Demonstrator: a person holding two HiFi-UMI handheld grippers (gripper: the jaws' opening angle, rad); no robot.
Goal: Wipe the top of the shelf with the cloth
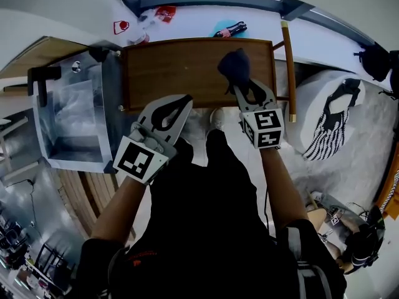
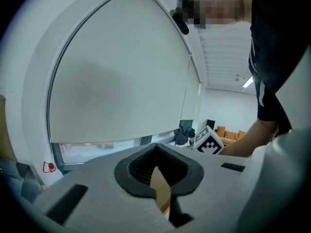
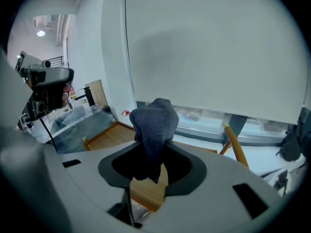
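Note:
The wooden shelf top (image 1: 181,70) lies in front of me in the head view, brown and bare. A dark blue cloth (image 1: 235,64) is bunched upright over its right part, and my right gripper (image 1: 240,87) is shut on it. In the right gripper view the cloth (image 3: 153,125) stands out of the jaws, with the shelf wood (image 3: 109,135) below it. My left gripper (image 1: 185,99) hovers at the shelf's near edge, left of the cloth, shut with nothing in it. In the left gripper view its jaws (image 2: 156,148) meet at the tips and point toward a white window blind.
A clear box on a metal stand (image 1: 72,114) adjoins the shelf's left side. A yellow wooden pole (image 1: 289,67) runs along its right side. Beyond it lie a white cushion with a striped cloth (image 1: 330,126). The window sill (image 1: 187,20) behind holds small red and teal items.

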